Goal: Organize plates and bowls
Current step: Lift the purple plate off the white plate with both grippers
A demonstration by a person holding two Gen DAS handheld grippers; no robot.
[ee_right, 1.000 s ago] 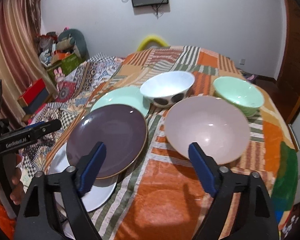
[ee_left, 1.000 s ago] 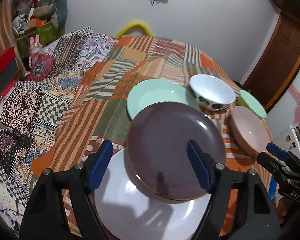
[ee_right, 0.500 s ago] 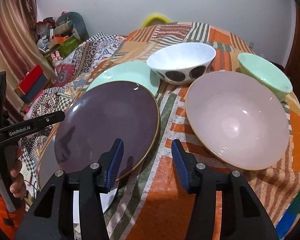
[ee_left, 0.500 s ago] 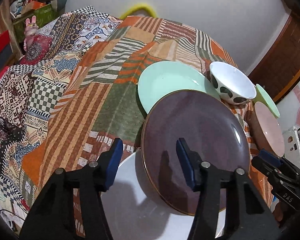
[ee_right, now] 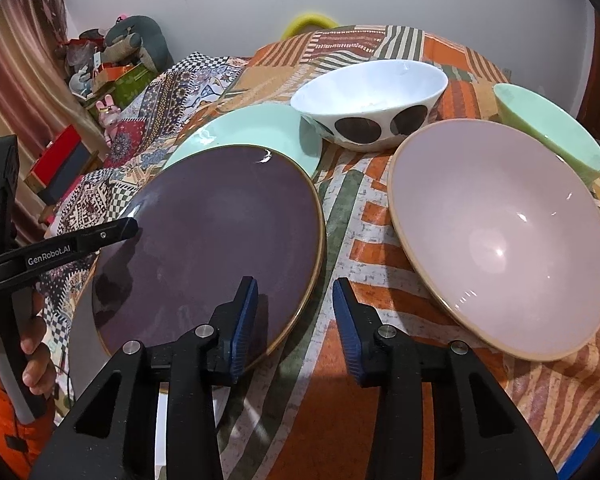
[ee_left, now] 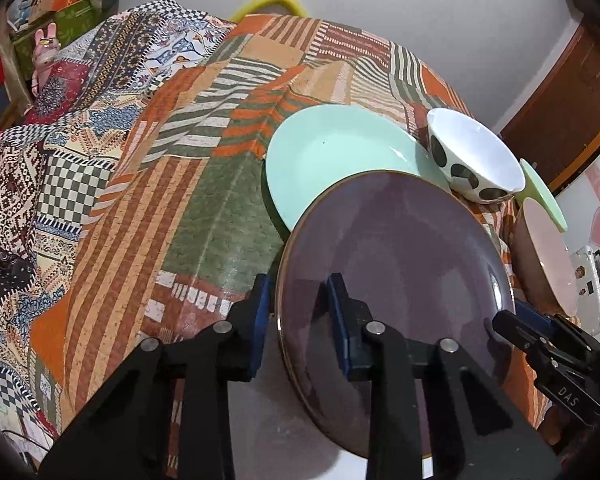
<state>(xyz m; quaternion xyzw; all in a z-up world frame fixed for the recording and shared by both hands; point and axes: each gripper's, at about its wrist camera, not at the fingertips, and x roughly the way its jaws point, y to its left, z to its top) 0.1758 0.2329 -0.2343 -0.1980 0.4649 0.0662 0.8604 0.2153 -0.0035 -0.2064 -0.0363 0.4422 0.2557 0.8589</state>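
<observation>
Left wrist view: patchwork tablecloth (ee_left: 160, 220) in orange, green and cream over the table. Dark purple plate (ee_left: 400, 260) with a gold rim sits nearest, lying partly on a white plate (ee_left: 284, 420) and overlapping the near edge of a mint-green plate (ee_left: 332, 160). Behind these is a white bowl with dark spots (ee_left: 472, 156). Left gripper (ee_left: 298, 312) straddles the left rim of the purple plate, one blue pad just outside the rim and the other over the plate's surface. Its jaws have just been closing and now stand narrow, the rim between them. A thin strip of background shows beside the outer pad, and no pressing on the plate can be made out. Right wrist view: right gripper (ee_right: 296, 320) straddles the opposite rim of the same plate, its left pad above the purple surface and its right pad over bare cloth. Its jaws have likewise just been closing and are partly spread, the rim in the gap and tablecloth visible between rim and outer pad. Pink bowl (ee_right: 500, 232) lies just right of this gripper, apart from the purple plate. A mint-green bowl (ee_right: 548, 128) sits behind it. A person's hand (ee_right: 32, 340) grips the left tool's handle at the frame's left edge.
</observation>
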